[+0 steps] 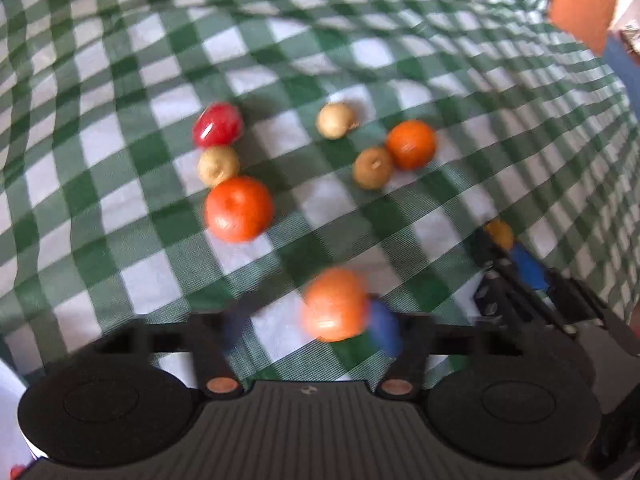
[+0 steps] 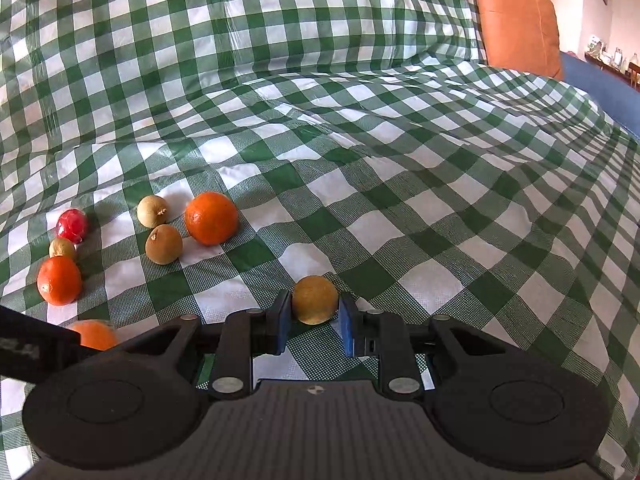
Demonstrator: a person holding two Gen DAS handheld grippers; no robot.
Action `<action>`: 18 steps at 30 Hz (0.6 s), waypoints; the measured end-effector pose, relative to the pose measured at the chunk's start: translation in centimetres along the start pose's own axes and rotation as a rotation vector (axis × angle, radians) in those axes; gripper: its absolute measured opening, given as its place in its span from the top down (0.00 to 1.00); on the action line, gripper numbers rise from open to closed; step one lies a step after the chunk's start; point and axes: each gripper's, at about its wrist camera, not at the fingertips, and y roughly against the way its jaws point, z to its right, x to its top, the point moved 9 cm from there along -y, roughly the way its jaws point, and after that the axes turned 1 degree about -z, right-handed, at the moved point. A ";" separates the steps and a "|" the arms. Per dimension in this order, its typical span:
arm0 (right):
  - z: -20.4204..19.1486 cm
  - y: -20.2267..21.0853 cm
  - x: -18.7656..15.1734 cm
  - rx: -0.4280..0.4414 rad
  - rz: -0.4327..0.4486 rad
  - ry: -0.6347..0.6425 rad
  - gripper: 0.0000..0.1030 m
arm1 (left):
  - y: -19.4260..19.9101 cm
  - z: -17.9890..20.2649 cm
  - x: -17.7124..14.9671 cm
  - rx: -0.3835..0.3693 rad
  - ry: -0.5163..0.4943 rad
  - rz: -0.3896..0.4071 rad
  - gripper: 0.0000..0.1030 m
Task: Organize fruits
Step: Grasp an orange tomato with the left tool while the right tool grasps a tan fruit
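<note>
From the left wrist view, the picture is blurred. The left gripper points down at a green and white checked cloth. A round orange mandarin sits between its blue pads, at the bottom middle of the view. It touches the right pad, but a strip of cloth shows between it and the left pad, so the jaws are not closed on it. Farther away on the cloth lie a second mandarin, a small tan fruit touching it, and a shiny red fruit touching the tan one. To the right are a pale tan fruit, a brown-tan fruit and a third mandarin, the last two touching. At the right edge the right gripper holds a small yellow-brown fruit.

From the right wrist view, which is sharp, the right gripper has narrow jaws, and its blue pads press on both sides of the yellow-brown fruit, whose skin is dull and slightly rough, just above the cloth. The mandarins have dimpled, glossy peel. An orange cushion stands behind the cloth. Pale marks on the black bar at the left are too blurred to read.
</note>
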 end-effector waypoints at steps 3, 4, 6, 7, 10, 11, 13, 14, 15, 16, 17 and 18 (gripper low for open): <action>-0.1 0.0 0.1 -0.005 0.012 0.014 0.75 | 1.3 -0.1 -0.2 0.002 0.011 0.021 0.65; -0.1 0.0 0.2 -0.005 0.016 0.019 0.75 | 2.1 -0.3 -0.4 0.029 0.001 0.041 0.65; -0.2 0.3 0.4 0.008 0.033 0.020 0.75 | 4.2 -1.0 -1.3 0.046 0.012 0.063 0.65; -0.3 0.5 0.7 0.019 0.050 0.018 0.75 | 5.4 -1.5 -2.0 0.051 0.027 0.068 0.65; -0.8 2.0 1.4 0.039 0.135 0.040 0.75 | 9.5 -3.2 -4.7 0.087 0.067 0.086 0.65; -1.0 2.6 1.6 0.043 0.157 0.051 0.75 | 11.0 -3.9 -5.8 0.115 0.074 0.094 0.65; -1.3 3.9 1.7 0.046 0.181 0.081 0.75 | 14.1 -5.3 -8.2 0.173 0.083 0.108 0.65; -1.4 4.8 1.8 0.053 0.180 0.094 0.75 | 15.5 -6.1 -9.4 0.201 0.089 0.114 0.65; -1.5 5.9 1.8 0.064 0.179 0.097 0.75 | 17.1 -6.8 -10.8 0.226 0.098 0.122 0.65; -1.5 7.4 1.9 0.081 0.185 0.098 0.75 | 18.5 -7.6 -12.0 0.244 0.111 0.131 0.65; -1.8 9.1 2.0 0.102 0.191 0.105 0.75 | 19.8 -8.3 -13.2 0.259 0.124 0.136 0.65; -2.1 11.0 1.9 0.133 0.196 0.108 0.75 | 21.0 -9.0 -14.4 0.272 0.140 0.138 0.65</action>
